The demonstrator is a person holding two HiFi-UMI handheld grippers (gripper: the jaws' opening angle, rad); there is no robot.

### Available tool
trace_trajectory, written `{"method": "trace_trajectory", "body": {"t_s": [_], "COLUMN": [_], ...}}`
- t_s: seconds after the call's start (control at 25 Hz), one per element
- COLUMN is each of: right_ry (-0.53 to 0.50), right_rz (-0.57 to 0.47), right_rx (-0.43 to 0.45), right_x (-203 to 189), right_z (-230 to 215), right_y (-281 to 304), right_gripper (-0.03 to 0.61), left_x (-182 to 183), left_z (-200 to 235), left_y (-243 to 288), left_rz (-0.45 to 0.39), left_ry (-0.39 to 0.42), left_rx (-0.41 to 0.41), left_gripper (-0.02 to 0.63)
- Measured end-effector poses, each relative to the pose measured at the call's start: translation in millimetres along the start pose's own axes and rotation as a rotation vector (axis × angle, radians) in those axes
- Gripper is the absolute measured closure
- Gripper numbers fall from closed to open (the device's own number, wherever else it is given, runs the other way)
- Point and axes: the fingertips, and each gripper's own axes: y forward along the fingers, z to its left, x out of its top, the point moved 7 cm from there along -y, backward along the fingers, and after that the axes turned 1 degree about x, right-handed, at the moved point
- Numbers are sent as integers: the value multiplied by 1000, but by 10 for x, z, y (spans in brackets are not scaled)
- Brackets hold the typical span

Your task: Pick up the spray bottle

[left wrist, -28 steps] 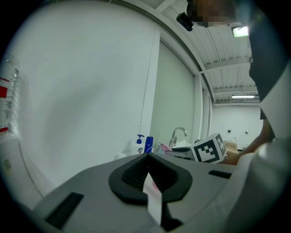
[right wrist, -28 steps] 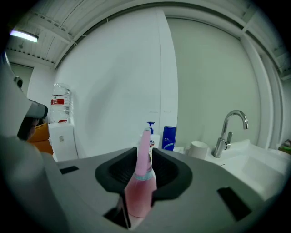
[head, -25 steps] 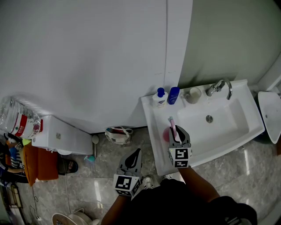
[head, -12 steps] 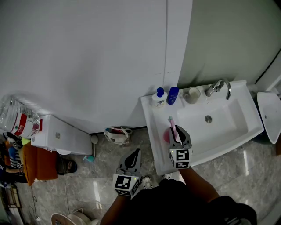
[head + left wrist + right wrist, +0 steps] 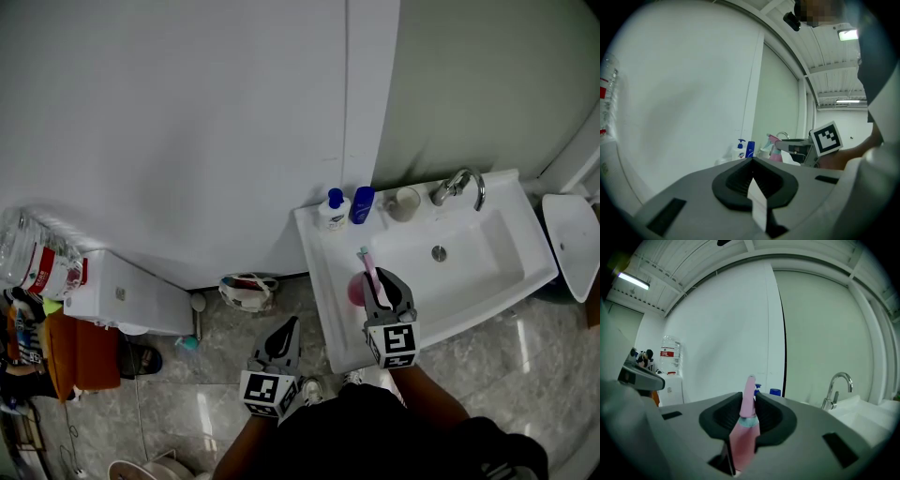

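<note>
- The pink spray bottle (image 5: 743, 437) sits clamped in my right tongs (image 5: 377, 279), just above the left rim of the sink (image 5: 319, 272); the hold looks narrow, so it could tilt or slip
- My left tongs (image 5: 284, 330), clenched and empty, hang too far off to catch it

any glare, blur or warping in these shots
Head view: bright sheen streaks on the floor tiles. Left gripper view: ceiling lamp blown out, dark round vignette. Right gripper view: spray bottle close and soft, wall seam bows.
</note>
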Motion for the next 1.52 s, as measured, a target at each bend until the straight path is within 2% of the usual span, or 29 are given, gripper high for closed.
{"method": "trace_trajectory", "body": {"t_s": [0.32,0.56,0.68,0.88,1.2,1.52], "right_ry": [27,17,31,45,-7,-11], "right_rz": [-81,-116,-145,-216,-215,-212], "right_rx": [62,90,113,141,126,115], "right_x": [551,884,1020,1270,1298,1223], "right_z": [45,21,52,97,139,175], "right_y": [-311,-551,-661,-824,-852,-821], "right_gripper": [492,491,491,492,492,492], "left_x": [5,51,71,158,199,291], "left_z": [-4,36,97,207,250,197], "left_y": [-10,53,46,40,6,-66], "left_rz": [7,-19,-19,-67,-89,-119], "left_ry": [-9,-12,-24,-19,-21,1], "left_rx": [-18,-27,-15,17,35,42], "left_gripper": [618,618,618,618,618,618]}}
